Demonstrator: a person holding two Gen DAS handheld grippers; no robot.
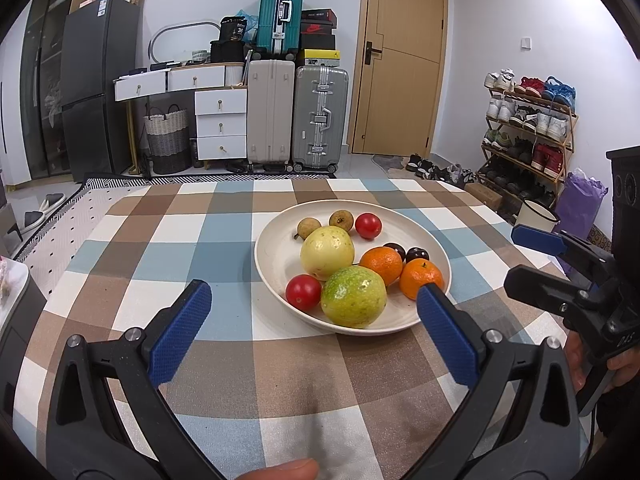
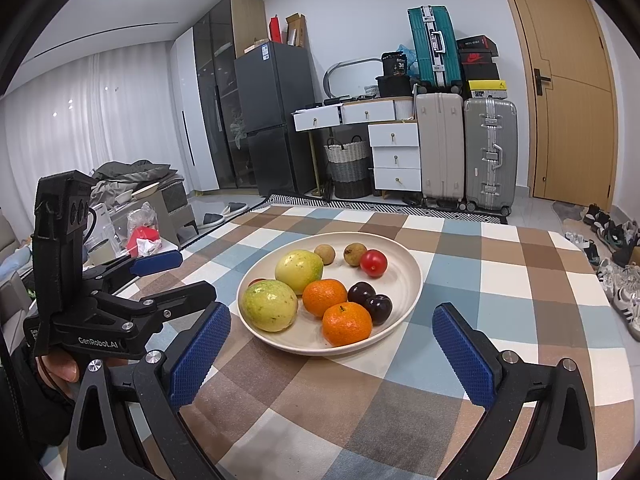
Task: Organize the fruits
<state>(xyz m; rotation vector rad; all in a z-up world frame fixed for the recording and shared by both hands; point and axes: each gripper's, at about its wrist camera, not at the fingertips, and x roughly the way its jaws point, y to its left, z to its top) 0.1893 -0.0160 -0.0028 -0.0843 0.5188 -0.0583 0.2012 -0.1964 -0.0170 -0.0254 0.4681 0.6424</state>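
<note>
Inventory, checked-cloth table (image 1: pixel 168 240):

- Round cream plate (image 1: pixel 276 264) holds all fruit in view: 2 large yellow-green round fruits (image 1: pixel 354 296), 2 orange mandarins (image 1: pixel 421 278), 2 red cherry tomatoes (image 1: pixel 303 290), 2 small brown longan-like fruits (image 1: pixel 342 219), 2 dark plums (image 2: pixel 370 300). Grouped roughly by kind, pairs touching or close – fits fruit already sorted, or awaiting removal.
- Left gripper (image 1: pixel 314 312): blue-padded jaws spread wide, nothing held, just short of plate's near rim.
- Right gripper (image 2: pixel 332 344): likewise released, empty – prob. poised either way.
</note>
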